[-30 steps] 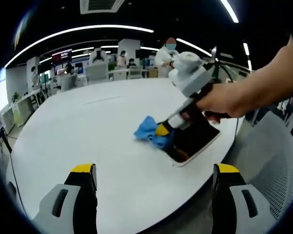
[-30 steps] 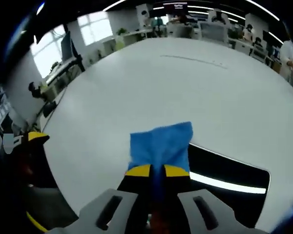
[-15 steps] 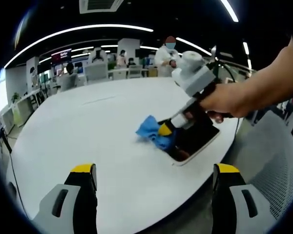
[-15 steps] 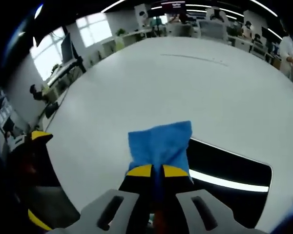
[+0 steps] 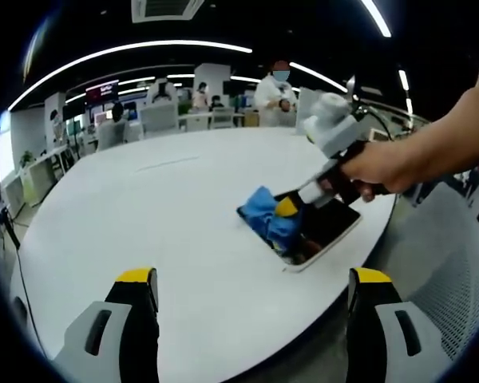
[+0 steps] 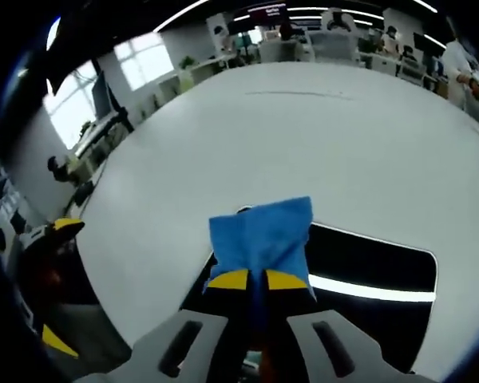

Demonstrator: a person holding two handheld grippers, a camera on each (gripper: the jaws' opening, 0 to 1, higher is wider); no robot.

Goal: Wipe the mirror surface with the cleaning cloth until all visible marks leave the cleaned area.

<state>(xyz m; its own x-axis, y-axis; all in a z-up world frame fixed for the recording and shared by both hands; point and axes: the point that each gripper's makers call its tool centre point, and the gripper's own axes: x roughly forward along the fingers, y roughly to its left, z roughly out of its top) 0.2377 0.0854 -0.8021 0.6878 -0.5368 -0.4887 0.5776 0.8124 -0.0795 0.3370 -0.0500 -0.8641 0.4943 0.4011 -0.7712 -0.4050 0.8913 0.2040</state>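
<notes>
in the right gripper view the right tool (image 6: 257, 281) pinched the blue cloth (image 6: 259, 234) at lower centre, pressed on the near end of the dark mirror (image 6: 367, 267) lying flat on the white worktop (image 6: 303, 136). in the left gripper view the left tool (image 5: 251, 287) stood spread wide at the bottom, apart from the mirror (image 5: 323, 231) right of centre.

Mirror (image 5: 323, 231): flat on your table (image 5: 144, 207), near its right edge. Cleaning cloth (image 5: 270, 214): on the mirror's left end. Your right hand-held gripper (image 6: 255, 279): over the mirror, behind the cloth.
</notes>
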